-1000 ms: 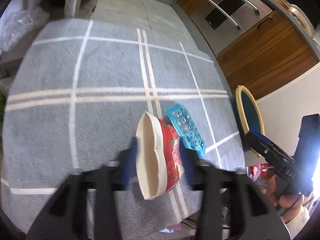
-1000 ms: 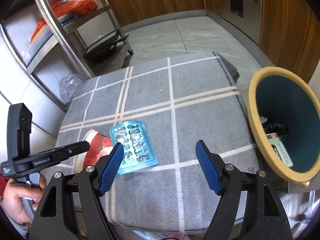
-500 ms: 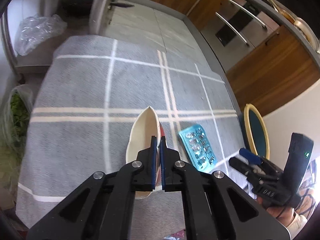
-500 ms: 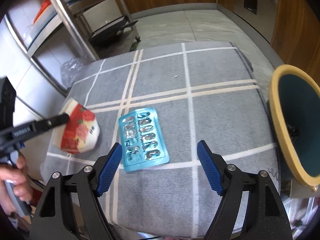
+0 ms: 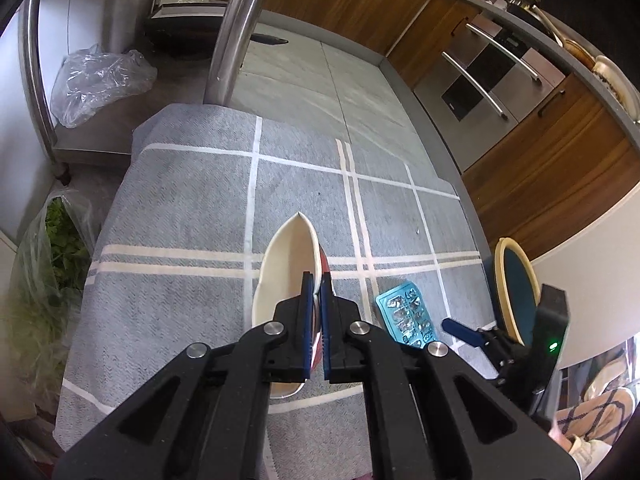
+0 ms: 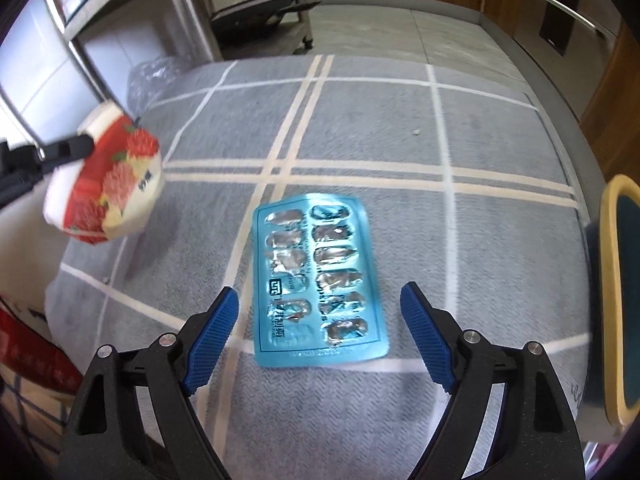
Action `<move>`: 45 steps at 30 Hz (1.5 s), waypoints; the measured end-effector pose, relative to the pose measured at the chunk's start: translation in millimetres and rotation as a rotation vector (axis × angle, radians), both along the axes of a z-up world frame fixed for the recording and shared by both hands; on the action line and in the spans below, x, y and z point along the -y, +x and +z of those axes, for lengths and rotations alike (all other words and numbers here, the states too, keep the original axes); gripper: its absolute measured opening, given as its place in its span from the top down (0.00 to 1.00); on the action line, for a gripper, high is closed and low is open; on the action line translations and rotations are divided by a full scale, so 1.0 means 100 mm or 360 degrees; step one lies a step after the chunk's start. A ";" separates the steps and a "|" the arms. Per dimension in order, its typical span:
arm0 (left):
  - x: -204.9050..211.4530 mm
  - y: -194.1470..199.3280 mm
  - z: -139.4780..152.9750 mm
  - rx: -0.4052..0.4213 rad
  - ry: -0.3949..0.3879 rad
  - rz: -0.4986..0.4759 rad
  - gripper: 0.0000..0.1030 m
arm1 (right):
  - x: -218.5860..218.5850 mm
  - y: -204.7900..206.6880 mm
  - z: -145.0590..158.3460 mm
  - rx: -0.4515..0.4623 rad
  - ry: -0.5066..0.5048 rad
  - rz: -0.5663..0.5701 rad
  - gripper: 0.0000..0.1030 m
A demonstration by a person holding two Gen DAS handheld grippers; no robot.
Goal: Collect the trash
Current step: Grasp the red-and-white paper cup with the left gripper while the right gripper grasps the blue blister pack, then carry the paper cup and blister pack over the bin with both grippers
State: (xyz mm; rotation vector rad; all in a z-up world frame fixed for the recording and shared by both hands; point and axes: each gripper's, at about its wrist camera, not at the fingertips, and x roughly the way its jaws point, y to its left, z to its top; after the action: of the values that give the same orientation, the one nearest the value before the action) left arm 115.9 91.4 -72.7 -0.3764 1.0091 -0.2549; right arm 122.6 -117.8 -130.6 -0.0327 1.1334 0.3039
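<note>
My left gripper (image 5: 315, 284) is shut on the squashed rim of a red and white paper cup (image 5: 280, 268) and holds it above the grey checked cloth (image 5: 180, 208). The cup also shows at the left of the right wrist view (image 6: 116, 184), lifted off the cloth. My right gripper (image 6: 316, 312) is open, low over the cloth, with an empty blue blister pack (image 6: 316, 284) lying flat between its fingers. The pack also shows in the left wrist view (image 5: 406, 318). A teal bin with a yellow rim (image 6: 618, 300) stands at the table's right edge.
A steel rack post (image 5: 236, 32) and a clear plastic bag (image 5: 100, 80) stand beyond the table's far left. A bag of greens (image 5: 48, 248) hangs at the left. Wooden cabinets and an oven (image 5: 488, 80) line the far side. The bin also shows in the left wrist view (image 5: 514, 288).
My left gripper closed on the cup's rim and lifted it up and back off the cloth. My right gripper moved down and forward, straddling the blister pack.
</note>
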 end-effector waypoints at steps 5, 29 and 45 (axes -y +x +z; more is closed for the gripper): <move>0.04 0.02 0.02 0.0012 -0.0004 -0.0004 0.98 | -0.09 0.00 -0.06 0.0026 -0.0081 0.0039 0.18; 0.58 0.14 0.35 0.0148 -0.0022 -0.0089 0.98 | 0.53 -0.16 0.58 0.0222 0.0193 -0.0172 0.33; 1.46 0.28 0.71 0.0236 -0.0144 -0.0265 0.98 | 1.39 -0.46 1.11 0.0416 0.0265 -0.0386 0.33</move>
State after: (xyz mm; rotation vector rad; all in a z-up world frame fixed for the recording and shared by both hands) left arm 144.3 -54.2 -1.8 -0.3506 0.8855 -0.4733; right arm 76.9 -257.1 -19.5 0.2058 0.8391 0.1709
